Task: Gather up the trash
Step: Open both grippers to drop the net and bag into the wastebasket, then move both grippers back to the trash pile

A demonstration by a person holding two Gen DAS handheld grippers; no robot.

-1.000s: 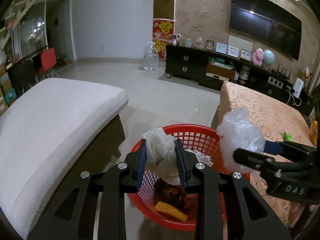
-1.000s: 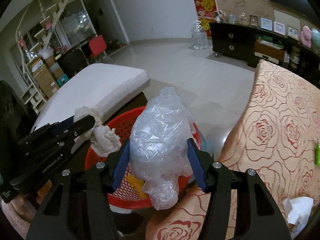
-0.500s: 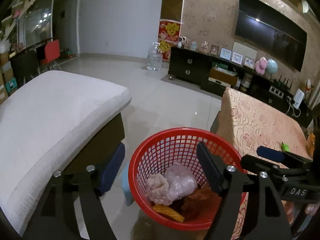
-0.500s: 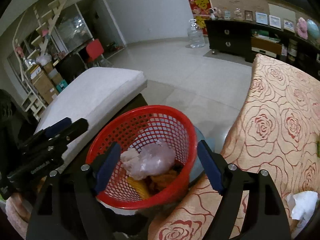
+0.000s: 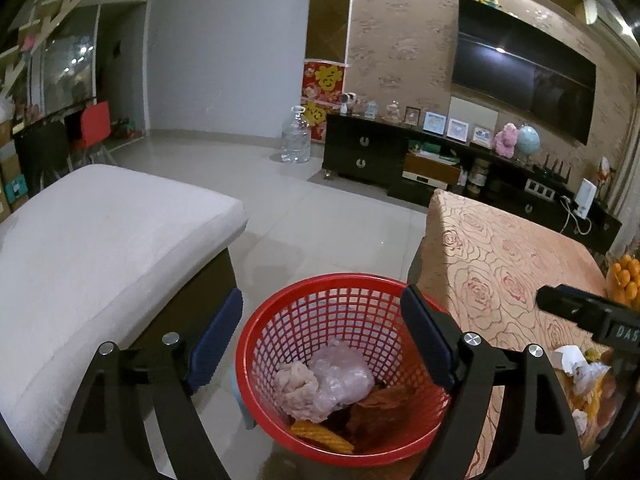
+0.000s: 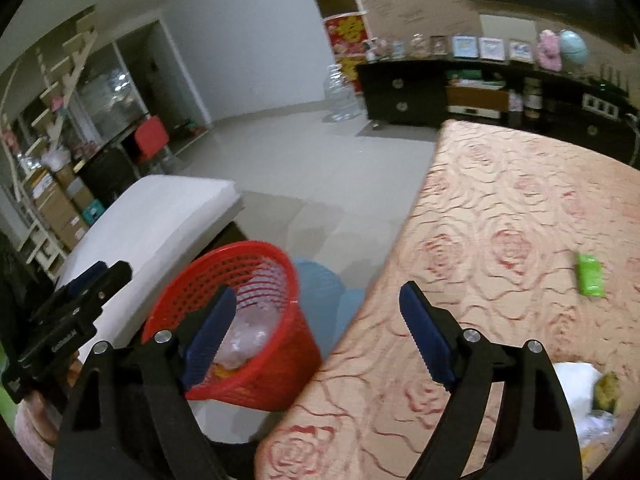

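Note:
A red mesh basket [image 5: 320, 300] stands on the floor beside the table; it also shows in the right wrist view [image 6: 208, 276]. Inside it lie a crumpled plastic bag [image 5: 340, 384], a mesh cloth wad [image 5: 294, 378] and orange-brown scraps [image 5: 320, 436]. My left gripper [image 5: 322, 336] is open and empty above the basket. My right gripper [image 6: 316, 334] is open and empty over the table edge. On the table lie a green packet [image 6: 590, 274] and crumpled white tissue [image 6: 580, 380], which also shows in the left wrist view [image 5: 576, 364].
The table carries a rose-patterned cloth [image 5: 500, 248]. A white cushioned bench [image 5: 92, 248] stands left of the basket. A light blue bin [image 6: 320, 288] sits behind the basket. Oranges [image 5: 624, 276] lie at the table's right. A dark TV cabinet [image 5: 400, 160] lines the far wall.
Both grippers opened and dropped the mesh cloth and the plastic bag into the basket. The right gripper has since swung right over the table.

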